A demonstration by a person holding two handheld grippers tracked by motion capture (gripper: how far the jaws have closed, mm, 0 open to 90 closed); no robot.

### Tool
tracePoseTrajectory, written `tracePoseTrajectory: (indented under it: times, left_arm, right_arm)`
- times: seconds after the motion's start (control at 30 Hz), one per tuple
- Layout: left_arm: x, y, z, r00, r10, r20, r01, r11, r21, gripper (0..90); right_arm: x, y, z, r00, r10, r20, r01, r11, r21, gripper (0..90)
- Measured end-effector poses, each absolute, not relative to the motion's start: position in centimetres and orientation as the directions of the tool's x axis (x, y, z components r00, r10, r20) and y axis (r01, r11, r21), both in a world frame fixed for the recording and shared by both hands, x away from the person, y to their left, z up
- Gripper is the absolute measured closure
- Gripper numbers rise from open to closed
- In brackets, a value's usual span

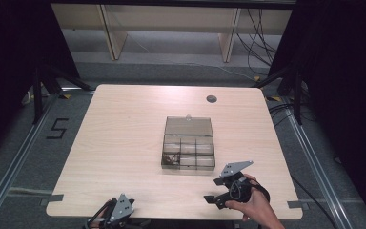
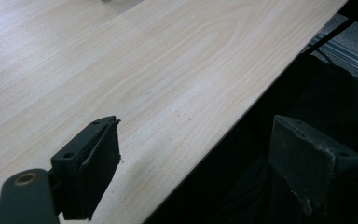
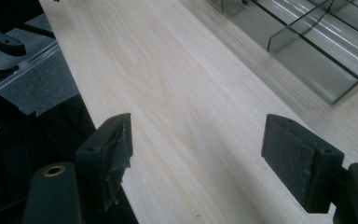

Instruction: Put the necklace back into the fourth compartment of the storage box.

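A smoky clear plastic compartment box (image 1: 189,148) lies in the middle of the wooden table (image 1: 124,143), its lid folded back flat. Small dark bits (image 1: 170,159) sit in its front left compartment. A hand holds my right gripper (image 1: 213,190) just in front of the box's right corner, jaws pointing left. In the right gripper view that gripper (image 3: 200,154) is open over bare wood, with the box (image 3: 317,46) at the upper right. My left gripper (image 1: 124,212) rests at the table's front edge, left of centre. Its jaws (image 2: 205,154) stand open and straddle that edge with nothing between them.
A round cable hole (image 1: 211,98) lies near the table's far edge. Wooden shelf panels (image 1: 114,33) stand on the floor behind. Metal rails (image 1: 19,157) run along both sides, and a taped "5" (image 1: 57,129) marks the floor at the left. Cables (image 1: 262,43) trail at the back right.
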State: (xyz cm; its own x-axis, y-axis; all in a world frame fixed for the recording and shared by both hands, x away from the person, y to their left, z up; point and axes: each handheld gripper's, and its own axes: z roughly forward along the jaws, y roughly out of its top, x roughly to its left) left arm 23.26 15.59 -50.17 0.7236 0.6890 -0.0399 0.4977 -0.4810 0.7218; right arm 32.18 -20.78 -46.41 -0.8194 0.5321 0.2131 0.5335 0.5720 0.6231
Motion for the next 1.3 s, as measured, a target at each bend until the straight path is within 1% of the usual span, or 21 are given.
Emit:
tracePoseTrajectory:
  times: [0.1,0.2,0.23,0.37,0.77,1.3]
  left_arm:
    - [23.3,15.6,-50.2,0.722,0.690,-0.039,0.498,-0.481,0.722,15.9]
    - [23.3,15.7,-50.1,0.725,0.688,-0.038,0.494,-0.481,0.724,15.9]
    - [23.3,15.7,-50.1,0.725,0.688,-0.036,0.494,-0.482,0.724,15.9]
    - [23.3,15.7,-50.1,0.726,0.687,-0.037,0.495,-0.485,0.721,15.9]
    - [23.3,15.6,-50.2,0.724,0.689,-0.038,0.498,-0.484,0.720,15.9]
    - [23.3,15.5,-50.3,0.725,0.687,-0.041,0.493,-0.477,0.728,15.9]
  right_arm:
    - [31.9,-21.0,-46.3,-0.812,0.547,0.203,0.536,0.561,0.631,25.6]
    - [31.5,-21.2,-46.3,-0.799,0.558,0.225,0.558,0.546,0.625,25.6]
    - [31.5,-21.4,-46.3,-0.798,0.563,0.216,0.556,0.549,0.624,25.6]
    - [31.3,-21.7,-46.6,-0.797,0.564,0.216,0.552,0.537,0.638,25.6]
    - [30.4,-22.6,-47.0,-0.787,0.572,0.229,0.565,0.522,0.639,25.1]
    - [29.3,-23.3,-47.4,-0.784,0.588,0.201,0.548,0.502,0.668,25.1]
